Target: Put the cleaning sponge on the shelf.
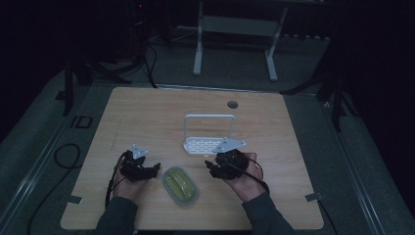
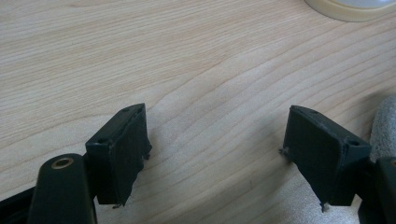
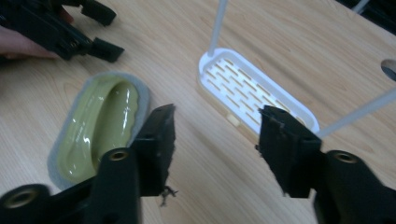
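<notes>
Grippers over pale wooden table (image 1: 147, 112), both with jaws parted and empty.
I see the right gripper (image 3: 215, 140) with the oval olive-green dish (image 3: 100, 128) beside one jaw and the white slotted plastic rack (image 3: 252, 91) beyond the other; the left gripper (image 2: 215, 149) spans bare wood.

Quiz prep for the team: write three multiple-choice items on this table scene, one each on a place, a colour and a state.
1. Where does the oval dish lie?
A. between the two grippers
B. on the white rack
C. at the table's far edge

2. What colour is the dish's inside?
A. red
B. yellow-green
C. blue

3. How do the left gripper's jaws stand?
A. apart, nothing between
C. clamped on the dish
B. shut together

Key: 1 A, it sits between both hands; 2 B, glossy yellow-green lining; 3 A, bare table wood shows between them.
</notes>
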### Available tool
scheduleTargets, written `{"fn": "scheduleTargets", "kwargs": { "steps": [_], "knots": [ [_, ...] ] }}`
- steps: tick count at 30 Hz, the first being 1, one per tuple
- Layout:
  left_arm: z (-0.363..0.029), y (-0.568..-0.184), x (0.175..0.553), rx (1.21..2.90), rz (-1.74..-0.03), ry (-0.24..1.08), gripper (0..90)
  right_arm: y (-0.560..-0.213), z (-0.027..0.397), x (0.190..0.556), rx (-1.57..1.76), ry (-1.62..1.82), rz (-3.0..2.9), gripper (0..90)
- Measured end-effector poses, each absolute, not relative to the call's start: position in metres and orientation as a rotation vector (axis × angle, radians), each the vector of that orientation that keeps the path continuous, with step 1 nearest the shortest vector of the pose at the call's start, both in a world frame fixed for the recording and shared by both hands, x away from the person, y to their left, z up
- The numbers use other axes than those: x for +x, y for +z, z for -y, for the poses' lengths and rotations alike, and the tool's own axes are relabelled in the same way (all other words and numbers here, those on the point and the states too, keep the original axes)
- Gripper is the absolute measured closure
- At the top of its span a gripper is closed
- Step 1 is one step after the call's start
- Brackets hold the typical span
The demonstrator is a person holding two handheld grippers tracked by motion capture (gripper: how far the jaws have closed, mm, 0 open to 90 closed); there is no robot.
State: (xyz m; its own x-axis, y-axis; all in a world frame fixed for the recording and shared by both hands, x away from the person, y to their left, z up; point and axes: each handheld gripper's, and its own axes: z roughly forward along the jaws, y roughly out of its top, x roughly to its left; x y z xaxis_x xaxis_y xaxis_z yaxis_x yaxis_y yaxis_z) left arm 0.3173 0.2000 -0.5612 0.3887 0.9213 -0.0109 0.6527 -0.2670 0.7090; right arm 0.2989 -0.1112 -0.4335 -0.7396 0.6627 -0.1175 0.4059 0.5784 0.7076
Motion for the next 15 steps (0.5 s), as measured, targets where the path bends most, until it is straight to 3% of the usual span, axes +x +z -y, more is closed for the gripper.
{"fn": "scheduleTargets", "kwargs": {
  "steps": [15],
  "knots": [
    [-0.2, -0.561, 0.317, 2.019, -1.342, 0.544, 22.0, -0.433, 0.089, 0.304, 0.861, 0.874, -2.49, 49.1]
  ]
}}
